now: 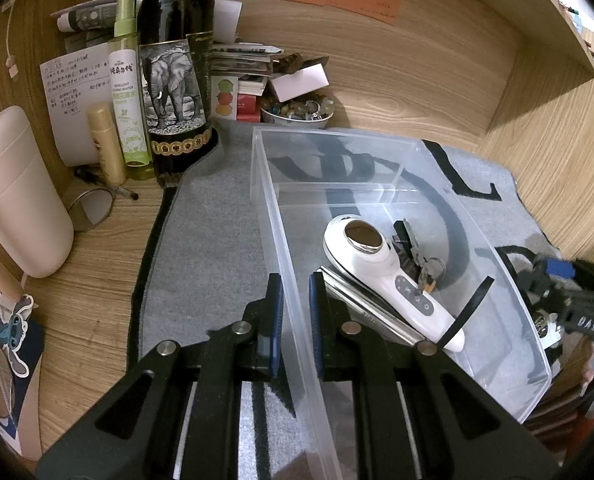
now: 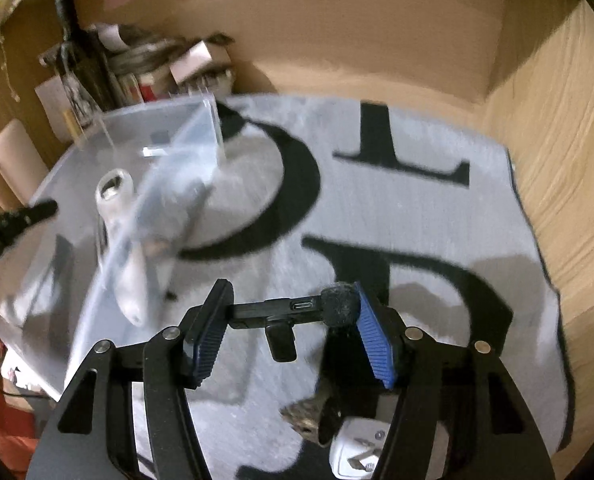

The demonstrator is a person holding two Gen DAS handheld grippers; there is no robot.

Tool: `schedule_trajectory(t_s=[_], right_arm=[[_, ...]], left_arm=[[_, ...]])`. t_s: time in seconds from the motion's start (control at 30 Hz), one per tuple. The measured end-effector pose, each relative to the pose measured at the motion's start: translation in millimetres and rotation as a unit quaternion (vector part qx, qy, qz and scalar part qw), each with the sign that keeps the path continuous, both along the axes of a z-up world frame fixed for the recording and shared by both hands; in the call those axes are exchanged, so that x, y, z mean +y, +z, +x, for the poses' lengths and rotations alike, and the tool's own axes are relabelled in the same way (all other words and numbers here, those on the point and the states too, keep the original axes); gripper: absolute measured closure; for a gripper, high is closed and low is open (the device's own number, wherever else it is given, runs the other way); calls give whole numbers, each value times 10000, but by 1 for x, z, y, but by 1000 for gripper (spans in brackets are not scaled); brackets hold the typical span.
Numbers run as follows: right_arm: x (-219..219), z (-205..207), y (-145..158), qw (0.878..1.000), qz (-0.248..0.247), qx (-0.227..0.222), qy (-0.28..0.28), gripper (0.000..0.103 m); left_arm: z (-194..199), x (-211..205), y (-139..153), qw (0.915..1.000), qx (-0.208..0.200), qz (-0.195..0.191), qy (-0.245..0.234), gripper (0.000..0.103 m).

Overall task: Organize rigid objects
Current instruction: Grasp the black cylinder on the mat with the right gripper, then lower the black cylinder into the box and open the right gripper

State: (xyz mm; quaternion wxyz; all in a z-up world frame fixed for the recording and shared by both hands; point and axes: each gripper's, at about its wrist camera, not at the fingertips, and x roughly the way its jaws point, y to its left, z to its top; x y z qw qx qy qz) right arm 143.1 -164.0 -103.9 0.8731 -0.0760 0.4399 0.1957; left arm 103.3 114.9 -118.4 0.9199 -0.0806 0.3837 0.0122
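Note:
A clear plastic bin (image 1: 429, 148) stands on the grey lettered mat (image 1: 213, 220). My left gripper (image 1: 297, 280) is shut on the bin's near left wall. Inside lie a white handheld device (image 1: 377, 264), a bunch of keys (image 1: 427, 270) and a flat silver item. In the right wrist view, my right gripper (image 2: 290, 286) is to the right of the bin (image 2: 177, 120), its pads touching both ends of a small black microphone (image 2: 273, 310) with a foam tip, just above the mat (image 2: 417, 208). The picture there is blurred.
A wine bottle (image 1: 173, 80), a green spray bottle (image 1: 127, 92), a yellow tube (image 1: 105, 140), a bowl of beads (image 1: 297, 112) and paper stacks crowd the back left corner. A pink cup (image 1: 17, 192) and a mirror (image 1: 91, 208) sit left. A white plug (image 2: 357, 452) lies near. Wooden walls enclose the desk.

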Motion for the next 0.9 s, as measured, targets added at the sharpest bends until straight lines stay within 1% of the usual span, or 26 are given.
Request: schedule_trajectory(t_s=[0.27,0.43,0.6,0.9], right_arm=[[22,5,33,9980,309,-475,279,45],[41,3,47,9953,511,-633,531,45],[62,2,50,9928,564,-659,822,45],[99,0,39,9889,333,-512,1355,45]], left_arm=[[0,0,0,10000,2,-3,1,91],[0,-1,0,10000,7,-19,-1,91],[0,0,0,10000,6,-49,3,91],[-1,1,-1,10000,0,-95,14,91]])
